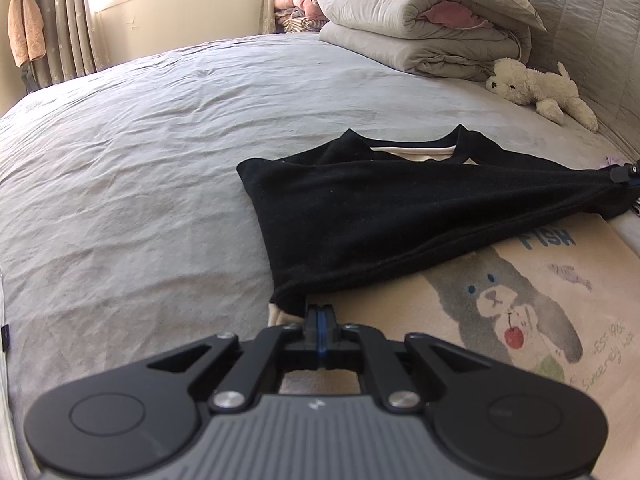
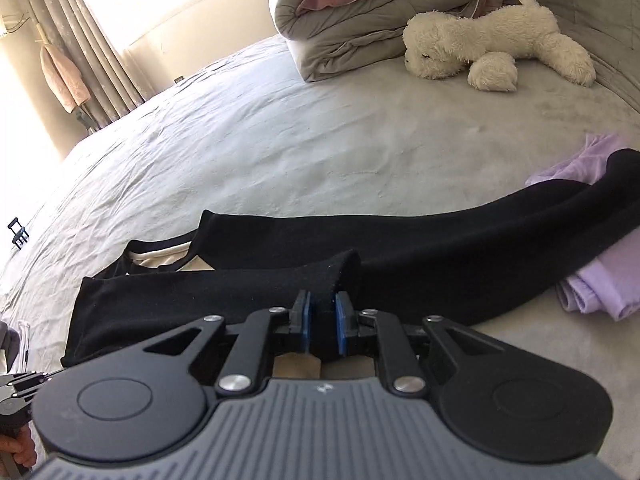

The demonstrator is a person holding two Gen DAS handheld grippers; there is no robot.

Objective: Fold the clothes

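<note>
A cream shirt (image 1: 400,300) with a bear print and black sleeves lies on the grey bed (image 1: 140,140). One black sleeve (image 1: 360,208) is stretched across the shirt's chest between my two grippers. My left gripper (image 1: 320,312) is shut on the sleeve's near corner. At the right edge of the left wrist view, the tip of my right gripper (image 1: 622,174) holds the other end. In the right wrist view, my right gripper (image 2: 322,320) has its blue pads pressed on a fold of that black sleeve (image 2: 200,300). The second black sleeve (image 2: 440,240) trails off to the right.
A lilac garment (image 2: 600,272) lies partly under the far sleeve. A white plush dog (image 2: 480,48) and folded grey duvets (image 2: 360,8) sit at the head of the bed. Curtains (image 1: 68,12) and a window are on the left. Wrinkled sheet spreads leftward.
</note>
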